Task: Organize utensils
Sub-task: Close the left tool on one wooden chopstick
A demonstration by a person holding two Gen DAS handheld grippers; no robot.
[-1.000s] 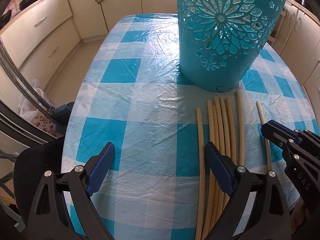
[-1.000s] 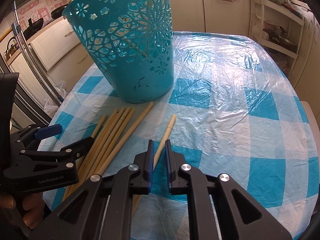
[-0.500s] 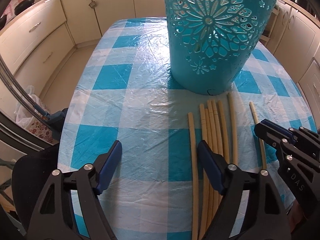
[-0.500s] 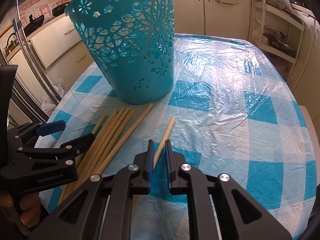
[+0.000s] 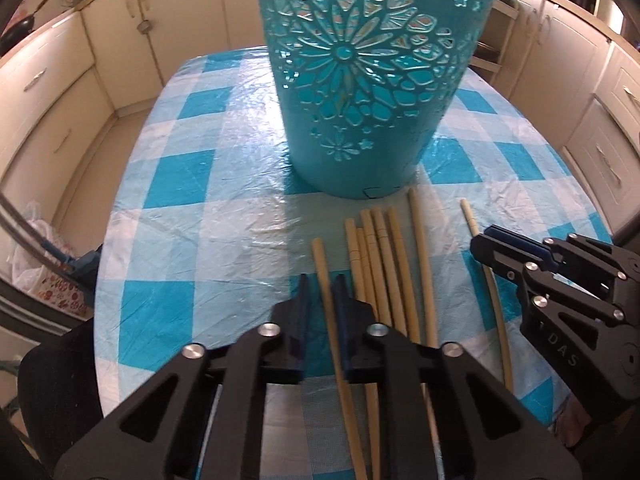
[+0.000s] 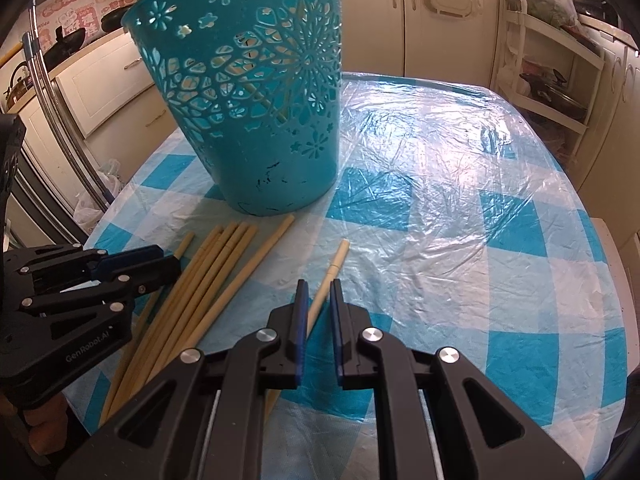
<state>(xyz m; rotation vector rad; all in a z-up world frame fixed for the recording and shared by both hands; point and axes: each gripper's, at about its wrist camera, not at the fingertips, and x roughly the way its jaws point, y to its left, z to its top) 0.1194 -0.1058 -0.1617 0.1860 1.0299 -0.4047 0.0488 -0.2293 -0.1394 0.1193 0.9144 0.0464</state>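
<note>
Desk (image 5: pixel 168 216) covered with a blue-and-white checked cloth under clear plastic film. A teal plastic basket (image 5: pixel 372 80) with flower-shaped cut-outs stands upright on it, toward the far side. At least one pale stick (image 6: pixel 256 92) shows through the cut-outs in the right wrist view, leaning inside.

In front of the basket lie the loose chopsticks, pale yellow, roughly parallel, their far tips pointing at the basket's base. A bundle of chopsticks (image 5: pixel 384 264) sits in the middle, sticks touching or just beside each other. One longer stick (image 5: pixel 420 256) lies just to the right of the bundle.

Left hand-held gripper (image 5: pixel 322 300): clenched on the leftmost chopstick (image 5: pixel 322 264), which runs between the two blue pads and out past the tips. This stick lies slightly apart from the bundle.

Right hand-held gripper (image 6: pixel 318 304): closed down on the single outlying chopstick (image 6: pixel 334 268), which lies well to the right of the rest; the stick passes between the pads, against the left one. Whether the right pad touches it cannot be told. The stick's far tip rests on the cloth, clear of the basket.

Both grippers point steeply down toward the desk, side by side. Fingers (image 6: pixel 40 416) of the person's left hand show at the lower left edge of the right wrist view.
</note>
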